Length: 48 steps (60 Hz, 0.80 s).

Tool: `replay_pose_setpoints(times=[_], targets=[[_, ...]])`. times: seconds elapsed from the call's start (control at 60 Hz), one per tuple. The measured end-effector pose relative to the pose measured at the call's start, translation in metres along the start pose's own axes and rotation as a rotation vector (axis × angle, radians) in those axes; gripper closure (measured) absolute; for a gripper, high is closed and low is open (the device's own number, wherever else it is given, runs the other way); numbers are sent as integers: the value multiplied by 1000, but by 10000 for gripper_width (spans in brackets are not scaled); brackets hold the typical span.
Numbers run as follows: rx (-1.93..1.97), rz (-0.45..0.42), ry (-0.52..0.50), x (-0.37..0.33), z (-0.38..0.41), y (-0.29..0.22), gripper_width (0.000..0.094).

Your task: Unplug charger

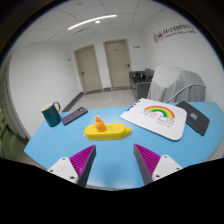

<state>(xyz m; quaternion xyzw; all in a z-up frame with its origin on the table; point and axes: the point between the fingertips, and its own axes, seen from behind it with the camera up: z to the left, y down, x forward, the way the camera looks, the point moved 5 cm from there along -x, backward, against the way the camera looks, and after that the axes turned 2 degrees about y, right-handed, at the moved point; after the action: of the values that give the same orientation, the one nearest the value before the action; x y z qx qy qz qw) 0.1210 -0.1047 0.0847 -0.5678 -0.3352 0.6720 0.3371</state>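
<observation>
My gripper hangs above the near part of a light blue table. Its two fingers with magenta pads stand wide apart with nothing between them. A yellow toy boat sits on the table just ahead of the fingers. No charger, plug or socket shows in this view.
A dark green mug and a dark phone-like slab lie beyond the left finger. A white board with a rainbow and a dark tablet lie to the right. A chair, two doors and a grey-covered object stand beyond.
</observation>
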Motion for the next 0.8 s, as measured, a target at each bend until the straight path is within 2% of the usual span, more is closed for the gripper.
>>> replay_pose_setpoints(times=[0.167, 0.233, 0.333, 0.45, 0.583, 0.667, 0.7, 0.733, 0.767, 0.783, 0.8], targets=[[-13, -26, -20, 81, 44, -19, 174], [-36, -15, 3, 113, 55, -22, 211], [-83, -49, 85, 121, 44, -31, 308], [-73, -44, 85, 117, 39, -32, 377], [-166, -81, 107, 116, 37, -41, 351], [-177, -72, 61, 126, 48, -40, 362], [-174, -55, 25, 131, 55, -37, 402], [-169, -61, 0, 136, 60, -37, 494], [-168, -76, 11, 139, 58, -39, 570], [-171, -79, 21, 140, 56, -39, 636], [-173, -85, 36, 141, 53, -40, 646]])
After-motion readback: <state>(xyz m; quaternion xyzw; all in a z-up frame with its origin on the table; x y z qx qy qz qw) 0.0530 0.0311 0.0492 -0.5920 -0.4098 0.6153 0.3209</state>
